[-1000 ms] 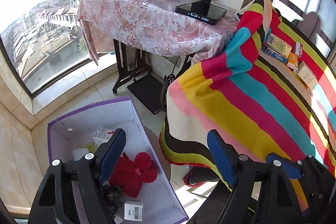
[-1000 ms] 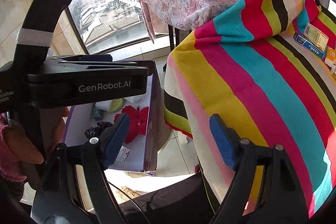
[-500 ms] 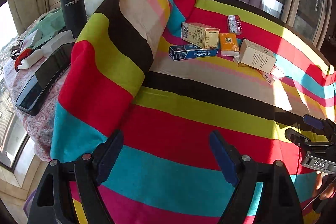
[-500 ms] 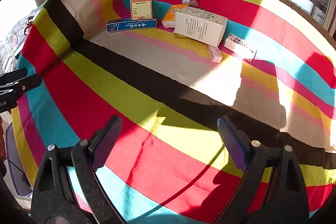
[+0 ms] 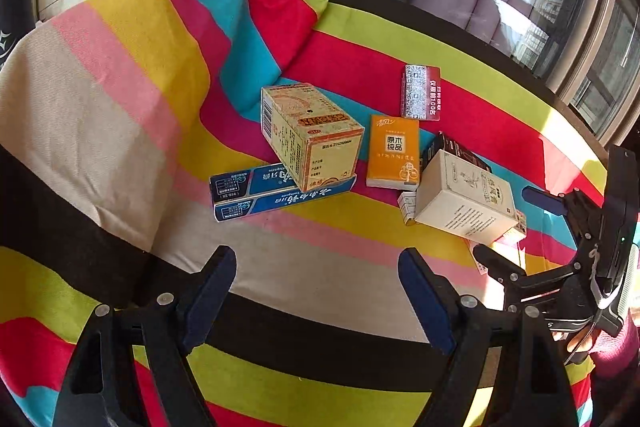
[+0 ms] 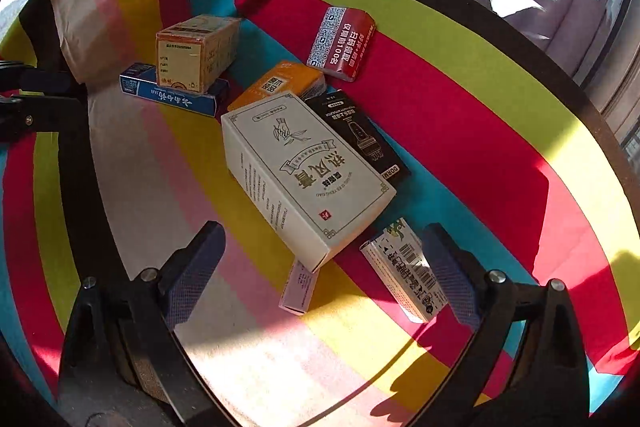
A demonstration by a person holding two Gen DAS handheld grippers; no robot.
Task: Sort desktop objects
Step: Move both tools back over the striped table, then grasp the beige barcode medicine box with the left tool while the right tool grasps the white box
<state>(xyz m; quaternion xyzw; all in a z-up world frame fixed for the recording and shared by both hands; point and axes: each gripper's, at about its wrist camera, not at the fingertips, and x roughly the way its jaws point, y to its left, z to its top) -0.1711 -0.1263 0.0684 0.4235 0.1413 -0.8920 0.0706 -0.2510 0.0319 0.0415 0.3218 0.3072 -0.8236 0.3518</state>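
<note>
Several boxes lie on a striped cloth. A blue toothpaste box (image 5: 276,193) lies with a tan box (image 5: 310,135) resting on it; both show in the right wrist view too: the blue box (image 6: 176,97) and the tan box (image 6: 196,53). An orange tissue pack (image 5: 394,151), a red pack (image 5: 420,93) and a large white box (image 5: 464,199) lie to the right. My left gripper (image 5: 320,295) is open and empty, short of the blue box. My right gripper (image 6: 320,275) is open, over the near end of the large white box (image 6: 304,171).
A black box (image 6: 360,135) lies under the white box. A small pink box (image 6: 300,287) and a white barcoded box (image 6: 408,271) lie between my right fingers. The striped cloth (image 6: 460,99) covers the whole table; windows stand behind it. The right gripper shows at the left view's right edge (image 5: 580,259).
Both grippers have swung from the purple box on the floor up over the table and closed in on the boxes. Both stay open and empty.
</note>
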